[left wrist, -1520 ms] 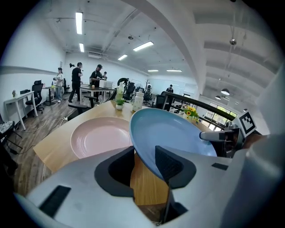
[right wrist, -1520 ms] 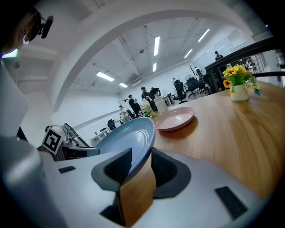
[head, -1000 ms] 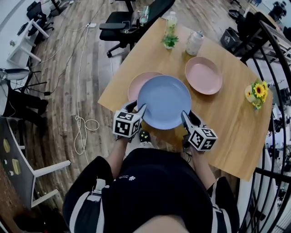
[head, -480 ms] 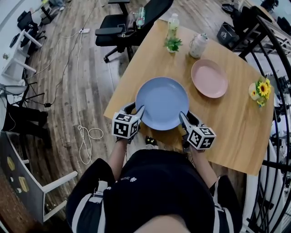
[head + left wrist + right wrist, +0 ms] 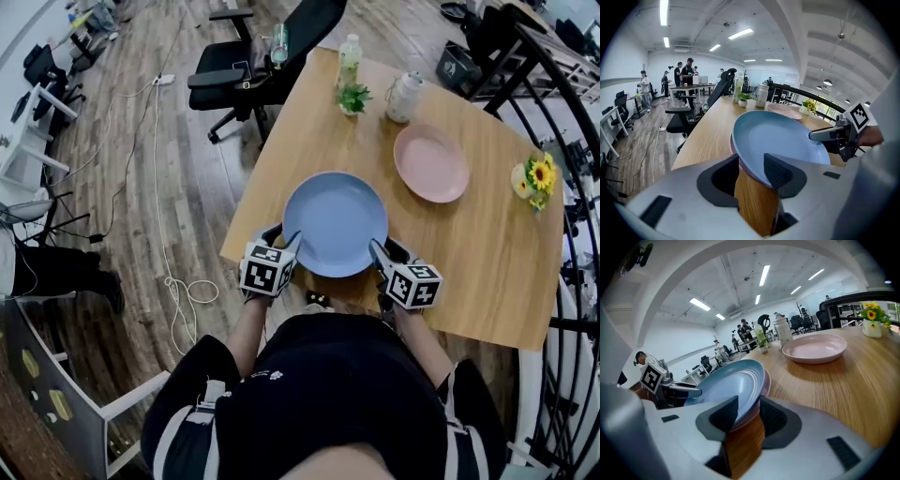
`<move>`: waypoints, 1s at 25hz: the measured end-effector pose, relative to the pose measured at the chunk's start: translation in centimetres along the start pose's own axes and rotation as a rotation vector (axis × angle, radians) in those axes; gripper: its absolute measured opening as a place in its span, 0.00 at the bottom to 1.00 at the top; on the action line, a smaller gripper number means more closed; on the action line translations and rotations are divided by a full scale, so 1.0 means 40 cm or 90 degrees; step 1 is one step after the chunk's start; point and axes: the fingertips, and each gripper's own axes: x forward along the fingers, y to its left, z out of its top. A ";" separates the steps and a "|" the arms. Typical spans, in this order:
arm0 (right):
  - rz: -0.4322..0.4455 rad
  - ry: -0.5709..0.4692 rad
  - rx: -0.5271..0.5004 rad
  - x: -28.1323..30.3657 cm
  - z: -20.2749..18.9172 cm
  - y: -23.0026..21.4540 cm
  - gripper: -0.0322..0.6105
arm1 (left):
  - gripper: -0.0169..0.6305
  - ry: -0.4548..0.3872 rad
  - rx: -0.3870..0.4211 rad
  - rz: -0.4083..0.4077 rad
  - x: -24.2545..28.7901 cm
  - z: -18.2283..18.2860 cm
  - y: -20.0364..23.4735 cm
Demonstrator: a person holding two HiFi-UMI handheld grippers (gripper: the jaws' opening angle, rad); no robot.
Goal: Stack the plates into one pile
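An open-plan office: black swivel chairs [image 5: 225, 77] stand on a wood-plank floor [image 5: 122, 216] left of the wooden table [image 5: 469, 253]. White desks [image 5: 33, 112] sit at the far left, with a loose cable [image 5: 192, 289] trailing nearby (looped on itself). Ceiling strip lights [image 5: 663, 11] run above people [image 5: 686, 72] standing at distant workstations.

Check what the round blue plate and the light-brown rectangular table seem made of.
Round blue plate: probably glazed ceramic or melamine, the look leaves it open. It has a smooth uniform colour and a soft sheen on its ringed rim.
Light-brown table: wood or wood-look laminate, with straight grain lines and a satin surface.
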 end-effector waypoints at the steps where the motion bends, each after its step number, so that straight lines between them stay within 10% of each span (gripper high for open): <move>1: -0.001 0.001 -0.001 0.002 -0.001 0.001 0.28 | 0.26 0.002 0.003 0.001 0.000 -0.001 0.002; 25: -0.015 0.006 -0.043 0.032 0.005 -0.013 0.31 | 0.28 -0.024 -0.005 0.040 0.023 -0.011 0.033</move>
